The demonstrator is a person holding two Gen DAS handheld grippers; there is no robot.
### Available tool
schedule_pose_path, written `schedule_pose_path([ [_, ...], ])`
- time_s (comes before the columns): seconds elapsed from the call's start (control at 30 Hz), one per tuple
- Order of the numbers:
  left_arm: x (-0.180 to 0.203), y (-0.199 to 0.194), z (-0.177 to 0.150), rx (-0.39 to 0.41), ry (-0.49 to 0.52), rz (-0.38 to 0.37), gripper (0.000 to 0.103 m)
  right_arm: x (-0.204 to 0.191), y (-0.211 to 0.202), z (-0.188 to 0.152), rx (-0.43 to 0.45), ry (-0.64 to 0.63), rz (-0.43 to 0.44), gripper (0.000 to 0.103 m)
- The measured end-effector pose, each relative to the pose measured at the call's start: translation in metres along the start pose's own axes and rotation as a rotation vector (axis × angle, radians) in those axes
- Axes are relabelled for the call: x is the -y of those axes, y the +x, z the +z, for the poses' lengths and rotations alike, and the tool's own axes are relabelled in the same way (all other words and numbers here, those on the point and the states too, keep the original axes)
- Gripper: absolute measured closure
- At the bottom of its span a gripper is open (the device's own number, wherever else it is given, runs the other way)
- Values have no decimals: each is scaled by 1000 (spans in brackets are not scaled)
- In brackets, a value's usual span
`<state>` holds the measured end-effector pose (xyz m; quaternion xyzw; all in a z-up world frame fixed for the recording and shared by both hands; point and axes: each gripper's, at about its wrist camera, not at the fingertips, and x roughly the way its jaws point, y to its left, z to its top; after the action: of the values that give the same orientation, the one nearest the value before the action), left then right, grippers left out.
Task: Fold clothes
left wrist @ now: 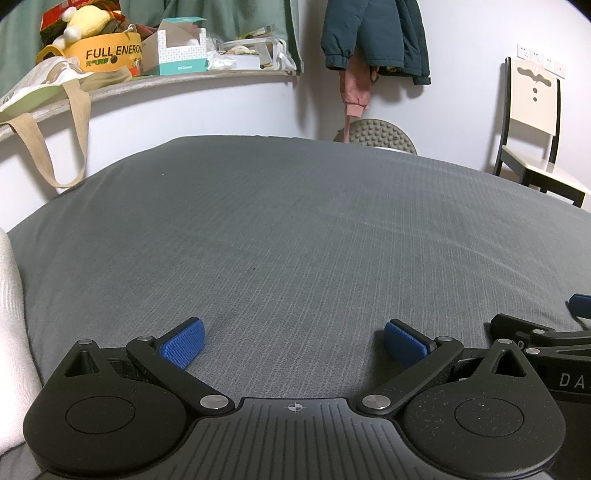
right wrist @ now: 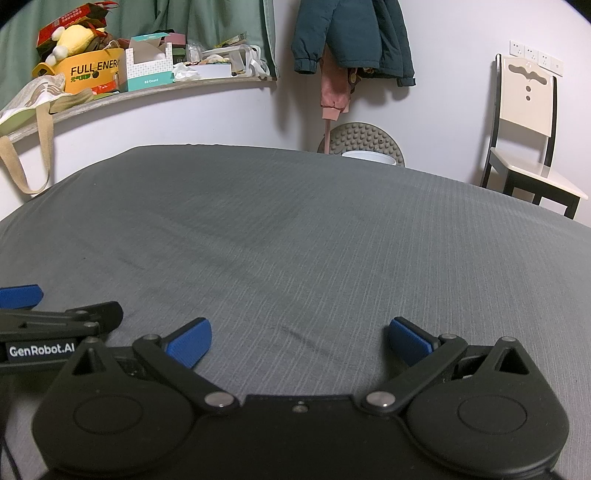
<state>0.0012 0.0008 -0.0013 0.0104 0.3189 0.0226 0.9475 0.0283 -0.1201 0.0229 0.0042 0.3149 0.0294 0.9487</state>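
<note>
My left gripper (left wrist: 294, 345) is open, its blue pads spread wide over the grey bedsheet (left wrist: 295, 229) with nothing between them. My right gripper (right wrist: 299, 345) is open too, hovering low over the same grey sheet (right wrist: 295, 229). The two grippers sit side by side: the right one's fingers (left wrist: 580, 302) show at the right edge of the left wrist view, and the left one's fingers (right wrist: 20, 295) at the left edge of the right wrist view. A white ribbed fabric (left wrist: 11, 332) lies at the far left edge of the bed. No other garment lies on the sheet.
A cluttered shelf (left wrist: 166, 79) runs along the back left wall with a tote bag (left wrist: 44, 122) hanging off it. Jackets (left wrist: 373, 33) hang on the far wall. A cream chair (left wrist: 532, 122) stands at the right, a grey nubbed disc (left wrist: 380, 133) behind the bed.
</note>
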Motion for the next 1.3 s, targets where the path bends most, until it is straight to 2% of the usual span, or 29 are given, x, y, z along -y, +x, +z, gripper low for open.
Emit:
schedule_pose_path([
  [0.33, 0, -2, 1, -3, -10, 4, 0, 0, -6, 0, 5, -2, -8, 0],
  [0.43, -1, -14, -1, -14, -61, 35, 0, -1, -28, -3, 35, -15, 0, 0],
  [0.53, -3, -42, -2, -6, -93, 19, 0, 0, -64, -4, 70, -39, 30, 0],
  [0.67, -2, -115, 3, 111, -71, 30, 0, 4, -128, -3, 145, -13, 71, 0],
  [0.87, -20, -262, 26, 243, -98, 4, 0, 10, -245, -9, 294, 21, 146, 0],
  [1.0, -32, -373, 36, 355, -37, 29, 0, 14, -324, -6, 390, 44, 168, 0],
  [1.13, -46, -484, 44, 454, 29, 65, 0, 11, -399, 11, 489, 38, 197, 0],
  [1.23, -66, -556, 46, 519, 70, 70, 0, 7, -448, 27, 539, 36, 230, 0],
  [1.3, -83, -597, 44, 551, 82, 102, 0, 5, -476, 37, 567, 42, 272, 0],
])
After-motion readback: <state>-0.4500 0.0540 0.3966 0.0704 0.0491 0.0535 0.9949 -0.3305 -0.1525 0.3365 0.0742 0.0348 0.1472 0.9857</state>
